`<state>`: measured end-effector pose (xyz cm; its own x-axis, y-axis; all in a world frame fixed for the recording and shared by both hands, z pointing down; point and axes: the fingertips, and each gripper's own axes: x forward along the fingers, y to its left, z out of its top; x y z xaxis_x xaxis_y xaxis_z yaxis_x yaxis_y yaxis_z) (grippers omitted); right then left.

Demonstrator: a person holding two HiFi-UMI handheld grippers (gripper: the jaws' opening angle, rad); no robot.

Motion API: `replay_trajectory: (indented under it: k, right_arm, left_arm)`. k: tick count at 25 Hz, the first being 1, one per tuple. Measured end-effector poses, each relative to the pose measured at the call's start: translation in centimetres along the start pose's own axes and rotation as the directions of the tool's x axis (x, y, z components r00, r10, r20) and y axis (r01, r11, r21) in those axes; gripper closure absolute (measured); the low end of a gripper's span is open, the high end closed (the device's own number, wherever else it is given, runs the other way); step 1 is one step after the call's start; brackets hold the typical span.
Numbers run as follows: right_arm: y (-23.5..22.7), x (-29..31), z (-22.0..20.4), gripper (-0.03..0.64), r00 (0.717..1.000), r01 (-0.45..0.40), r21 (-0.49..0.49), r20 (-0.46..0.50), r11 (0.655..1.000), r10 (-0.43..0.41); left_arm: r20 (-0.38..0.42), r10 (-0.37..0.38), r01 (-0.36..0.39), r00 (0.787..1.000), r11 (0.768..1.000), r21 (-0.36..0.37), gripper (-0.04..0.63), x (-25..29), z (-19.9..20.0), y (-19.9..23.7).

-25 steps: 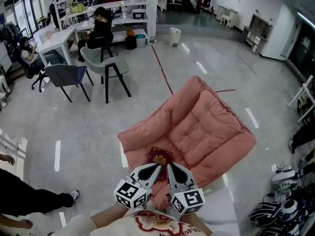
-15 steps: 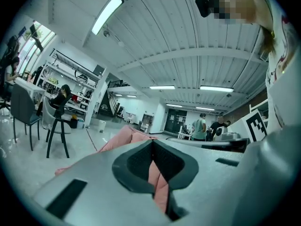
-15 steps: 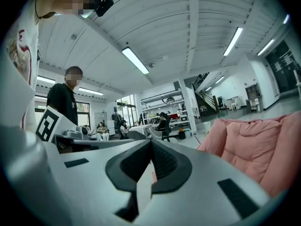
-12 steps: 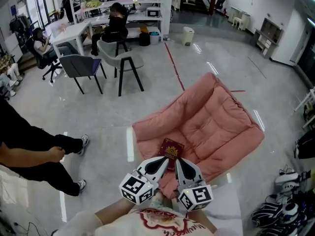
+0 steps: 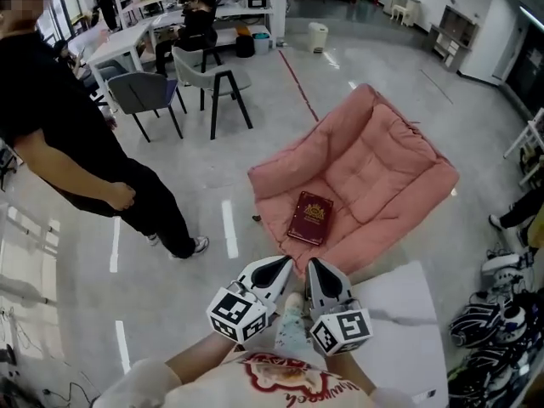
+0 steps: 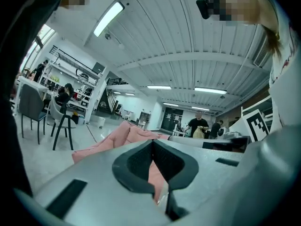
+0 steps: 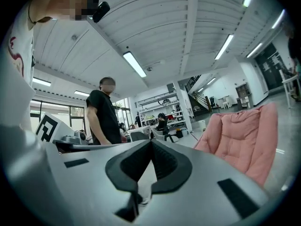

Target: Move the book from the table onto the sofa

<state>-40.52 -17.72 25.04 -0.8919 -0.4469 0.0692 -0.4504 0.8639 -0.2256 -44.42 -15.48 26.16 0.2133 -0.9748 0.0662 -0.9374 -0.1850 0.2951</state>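
Dark red with a gold emblem on its cover, the book (image 5: 310, 218) lies flat on the seat of the pink sofa (image 5: 387, 164), near its front edge, at the centre of the head view. We find the left gripper (image 5: 281, 268) and the right gripper (image 5: 312, 269) side by side at the lower centre of that frame, just below the sofa's front edge and apart from the book. Each gripper view shows its own jaws pressed together, tips meeting, with nothing between the pads. A white table (image 5: 399, 313) occupies the lower right, beside the right gripper. A person in black (image 5: 85, 143) stands at the upper left, with grey chairs (image 5: 212, 79) behind.
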Motion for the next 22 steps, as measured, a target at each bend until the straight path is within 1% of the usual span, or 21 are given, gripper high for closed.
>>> replay_trajectory:
  k: [3, 6, 11, 15, 22]
  right_arm:
    - [3.3, -2.4, -0.8, 0.618, 1.000, 0.015, -0.004, 0.009, 1.000, -0.015]
    - [5.5, -4.3, -1.1, 0.618, 0.999, 0.034, -0.007, -0.001, 0.999, -0.034]
    - [7.1, -7.1, -1.9, 0.618, 0.998, 0.062, 0.007, -0.009, 0.998, -0.062]
    - [8.6, -9.0, -1.4, 0.618, 0.997, 0.080, -0.010, 0.020, 0.997, -0.080]
    - [10.6, -13.0, -1.6, 0.618, 0.996, 0.081, -0.011, 0.038, 0.997, -0.081]
  left_arm:
    - [-0.010, -0.015, 0.015, 1.000, 1.000, -0.003, 0.591, -3.5, -0.9, -1.4]
    - [-0.009, -0.029, 0.029, 1.000, 1.000, -0.009, 0.591, -5.7, -0.8, -2.6]
    - [0.001, -0.058, 0.058, 0.998, 0.998, -0.012, 0.591, -7.8, -1.1, -5.0]
    - [0.013, -0.096, 0.096, 0.995, 0.995, -0.011, 0.591, -9.2, -0.9, -6.7]
    - [0.014, -0.103, 0.103, 0.995, 0.995, 0.013, 0.591, -11.8, -1.5, -9.8]
